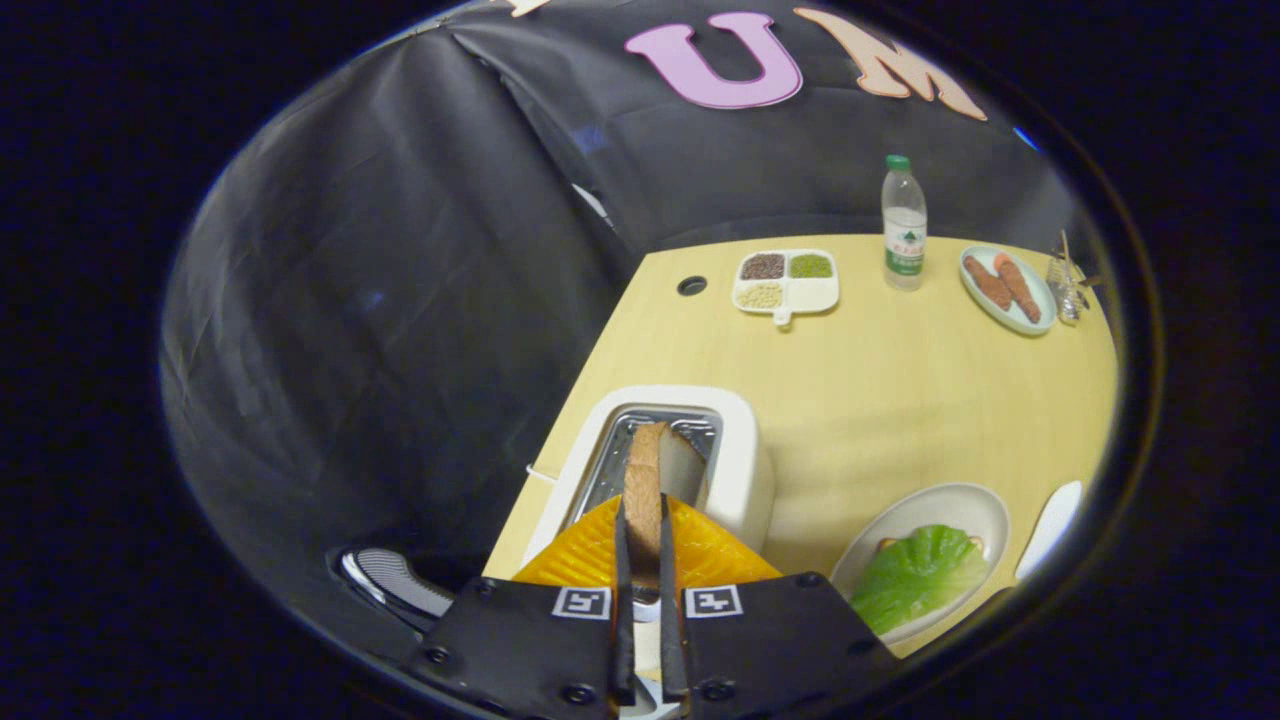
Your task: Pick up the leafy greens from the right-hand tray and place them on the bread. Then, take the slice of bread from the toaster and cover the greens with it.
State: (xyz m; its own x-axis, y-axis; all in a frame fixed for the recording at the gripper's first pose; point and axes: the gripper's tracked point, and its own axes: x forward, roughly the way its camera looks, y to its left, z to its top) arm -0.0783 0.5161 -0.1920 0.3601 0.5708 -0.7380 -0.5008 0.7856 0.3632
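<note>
We have the gripper (642,540) over the toaster (740,470), fingers clamped on the bread slice (645,480) standing on edge in the slot, ready to lift. Greens (915,575) already lie on the plate (960,505) beside it, awaiting cover.

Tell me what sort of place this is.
Likely a staged kitchen table in a recording booth: a toaster, a plate with greens and a grain tray on a table. The tongs are shut on a bread slice.
</note>
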